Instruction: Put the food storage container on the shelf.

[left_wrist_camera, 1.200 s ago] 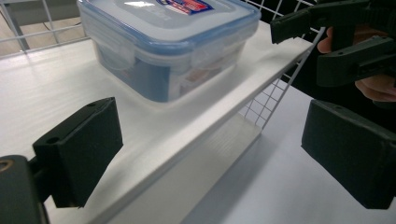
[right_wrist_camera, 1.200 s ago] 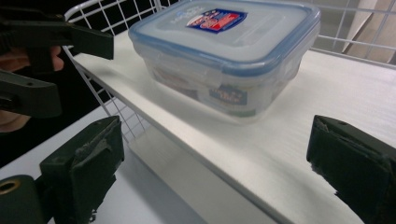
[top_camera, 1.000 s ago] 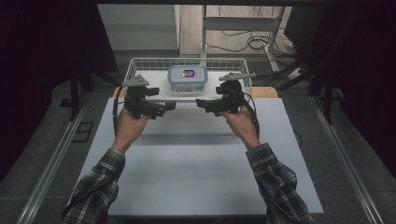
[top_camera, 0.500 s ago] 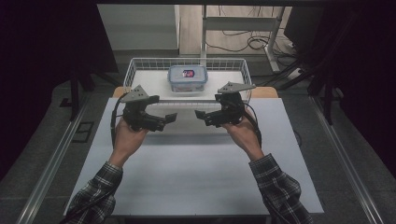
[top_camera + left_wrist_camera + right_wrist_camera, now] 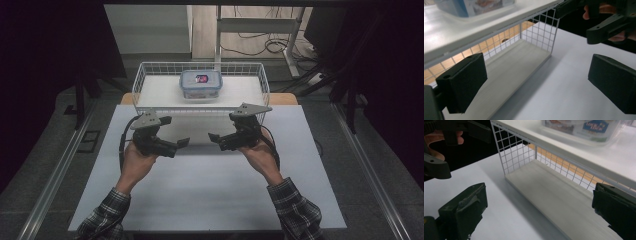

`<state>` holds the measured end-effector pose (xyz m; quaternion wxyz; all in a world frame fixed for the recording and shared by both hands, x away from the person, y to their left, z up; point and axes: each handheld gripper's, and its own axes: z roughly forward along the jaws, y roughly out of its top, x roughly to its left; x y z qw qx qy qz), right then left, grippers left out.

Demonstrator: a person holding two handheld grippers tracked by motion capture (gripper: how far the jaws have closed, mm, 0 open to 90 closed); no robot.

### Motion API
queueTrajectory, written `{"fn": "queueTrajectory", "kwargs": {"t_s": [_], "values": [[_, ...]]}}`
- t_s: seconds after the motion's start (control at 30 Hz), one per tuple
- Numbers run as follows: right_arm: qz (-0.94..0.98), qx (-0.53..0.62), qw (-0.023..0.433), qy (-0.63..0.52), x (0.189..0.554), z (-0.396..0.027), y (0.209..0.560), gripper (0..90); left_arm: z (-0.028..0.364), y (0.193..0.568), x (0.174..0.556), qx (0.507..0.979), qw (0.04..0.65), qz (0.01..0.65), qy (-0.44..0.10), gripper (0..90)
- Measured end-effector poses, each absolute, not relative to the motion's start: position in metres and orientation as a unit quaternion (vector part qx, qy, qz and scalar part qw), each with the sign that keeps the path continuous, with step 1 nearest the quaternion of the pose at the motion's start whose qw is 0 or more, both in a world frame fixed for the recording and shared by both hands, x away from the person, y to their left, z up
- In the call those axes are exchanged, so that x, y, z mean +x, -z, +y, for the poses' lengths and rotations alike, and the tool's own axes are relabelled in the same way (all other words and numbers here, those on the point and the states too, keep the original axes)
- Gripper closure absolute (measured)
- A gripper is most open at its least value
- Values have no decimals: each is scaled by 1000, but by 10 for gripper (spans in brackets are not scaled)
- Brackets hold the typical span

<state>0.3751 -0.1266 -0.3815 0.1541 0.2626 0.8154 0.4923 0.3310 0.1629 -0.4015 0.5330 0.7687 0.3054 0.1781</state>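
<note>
From the high view, the left tool [image 5: 182,143] and right tool [image 5: 215,137] are hovering empty over the bench [image 5: 210,200], drawing back toward the person since a second ago; the lidded container [image 5: 201,84] is sitting untouched in the wire basket [image 5: 142,80], so the work is barely starting. Both gripper views are showing jaws apart, facing the basket.

A white table [image 5: 200,195] stands on grey floor [image 5: 45,150], cables [image 5: 260,42] beyond.
</note>
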Motion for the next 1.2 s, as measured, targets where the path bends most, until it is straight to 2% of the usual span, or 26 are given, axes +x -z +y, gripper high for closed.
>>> {"fn": "queueTrajectory", "kwargs": {"t_s": [0.5, 1.2], "values": [[820, 261, 161, -484, 364, -130, 412, 0, 158, 448, 321, 777, 518, 323, -156, 23], [823, 270, 154, -475, 336, -149, 426, 0, 166, 456, 288, 778, 507, 332, -167, 30]]}}
